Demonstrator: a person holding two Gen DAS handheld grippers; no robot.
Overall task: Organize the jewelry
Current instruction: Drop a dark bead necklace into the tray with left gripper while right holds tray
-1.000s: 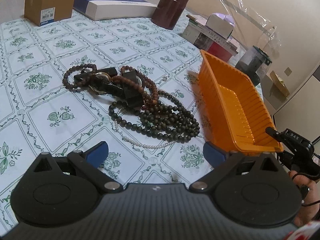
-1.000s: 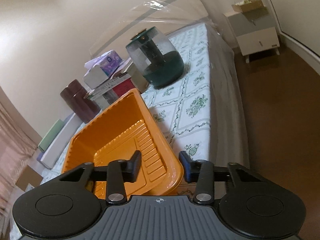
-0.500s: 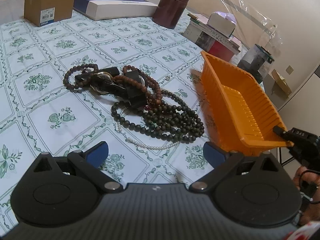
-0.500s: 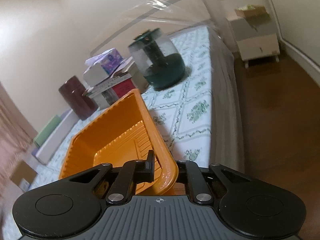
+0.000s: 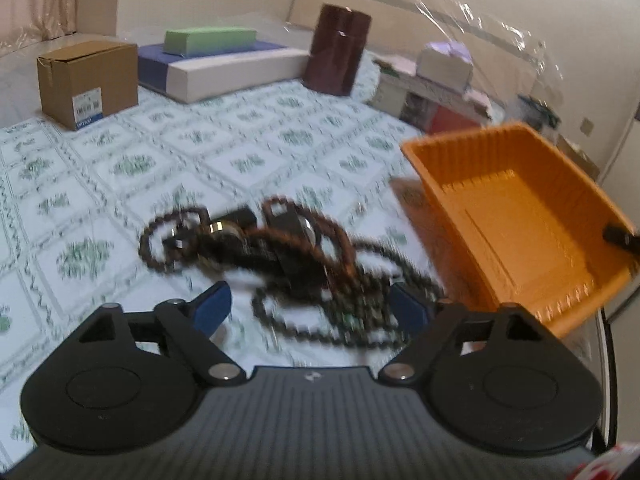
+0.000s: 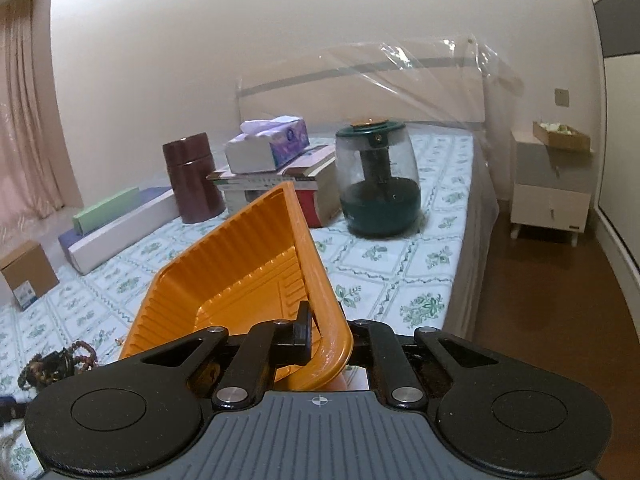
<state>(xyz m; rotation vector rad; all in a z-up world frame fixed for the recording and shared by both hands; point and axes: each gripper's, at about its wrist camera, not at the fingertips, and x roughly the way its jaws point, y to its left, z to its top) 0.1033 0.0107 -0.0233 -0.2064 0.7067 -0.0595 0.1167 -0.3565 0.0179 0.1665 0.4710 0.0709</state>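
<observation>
Pinching orange tray rim, right gripper, left view blurs beads

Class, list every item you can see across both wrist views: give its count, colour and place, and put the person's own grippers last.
Orange tray: one, tilted, its rim held at the bed's right edge.
Jewelry pile: one tangle, brown and dark beads, blurred, left of tray.
Cardboard box: one, brown, far left.
Long boxes: three, green on blue beside white, at the back.
Canister: one, maroon, at the back.
Tissue box: one, white and purple, on stacked books.
Humidifier: one, green and clear, beside books.
Nightstand: one, white and grey, on floor.
Left gripper: open, over jewelry.
Right gripper: shut on tray rim.
</observation>
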